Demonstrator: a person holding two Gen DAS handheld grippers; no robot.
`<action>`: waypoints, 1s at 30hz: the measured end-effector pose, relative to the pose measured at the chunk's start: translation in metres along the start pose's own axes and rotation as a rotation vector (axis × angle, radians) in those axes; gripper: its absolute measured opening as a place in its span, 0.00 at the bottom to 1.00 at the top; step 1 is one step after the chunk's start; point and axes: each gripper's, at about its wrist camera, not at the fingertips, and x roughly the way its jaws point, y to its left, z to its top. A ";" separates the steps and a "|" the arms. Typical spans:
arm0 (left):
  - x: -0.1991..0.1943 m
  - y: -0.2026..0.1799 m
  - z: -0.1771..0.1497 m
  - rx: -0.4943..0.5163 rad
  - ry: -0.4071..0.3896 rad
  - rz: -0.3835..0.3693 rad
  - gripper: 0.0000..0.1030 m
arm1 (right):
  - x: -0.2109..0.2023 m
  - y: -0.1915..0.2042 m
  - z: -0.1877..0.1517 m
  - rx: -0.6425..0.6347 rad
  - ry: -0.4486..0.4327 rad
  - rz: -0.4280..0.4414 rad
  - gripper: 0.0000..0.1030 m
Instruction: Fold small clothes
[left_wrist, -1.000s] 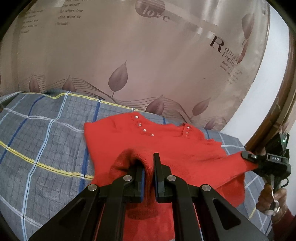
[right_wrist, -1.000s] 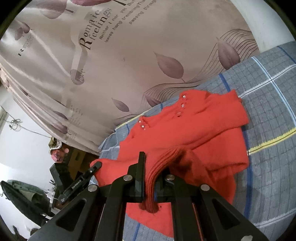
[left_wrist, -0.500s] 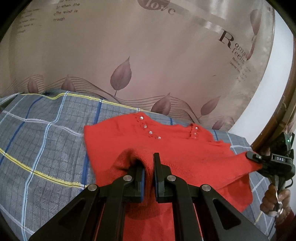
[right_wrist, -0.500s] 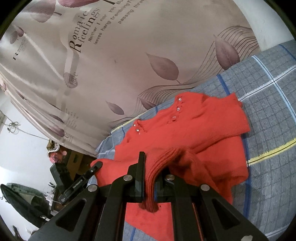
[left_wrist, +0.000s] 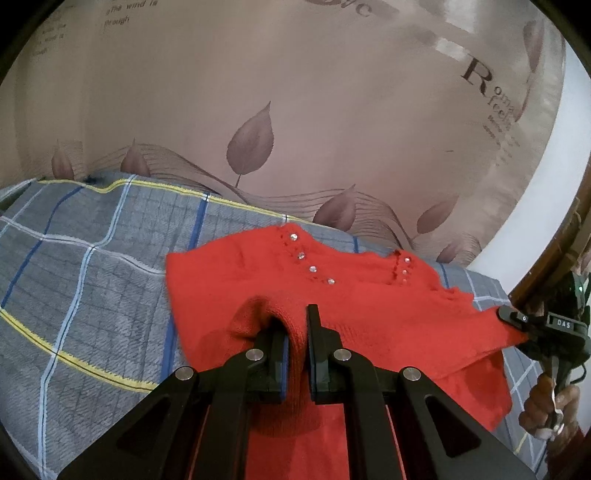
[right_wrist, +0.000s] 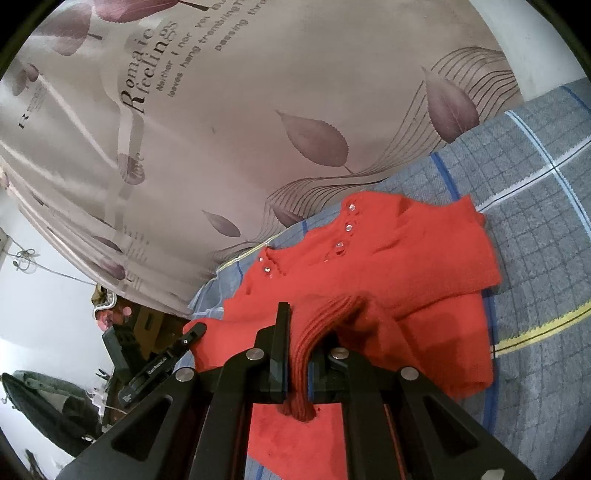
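The left gripper (left_wrist: 297, 334) has its two black fingers pressed narrow on a bunched fold of the red sweater (left_wrist: 369, 306), which comes up between them. The right gripper (right_wrist: 300, 345) does the same: its fingers pinch a ribbed edge of the sweater (right_wrist: 388, 258), and a small tail of the knit hangs down behind the fingers. In the left wrist view the right gripper (left_wrist: 517, 321) is at the far right edge, holding the other end of the cloth, so the sweater is stretched between both. Beyond the fingers, the sweater's upper part with small shiny buttons (left_wrist: 313, 268) lies on the grey plaid blanket (left_wrist: 92, 277). Behind the blanket hangs a beige curtain (left_wrist: 295, 92) printed with leaves and letters.
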 end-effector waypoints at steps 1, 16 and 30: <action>0.002 0.001 0.000 -0.005 0.002 0.001 0.08 | 0.001 -0.002 0.001 0.005 -0.001 0.001 0.07; 0.021 0.011 0.007 -0.063 0.051 -0.027 0.10 | 0.014 -0.024 0.009 0.074 -0.005 0.014 0.10; 0.043 0.062 0.027 -0.460 0.117 -0.241 0.30 | 0.015 -0.081 0.019 0.362 -0.176 0.192 0.49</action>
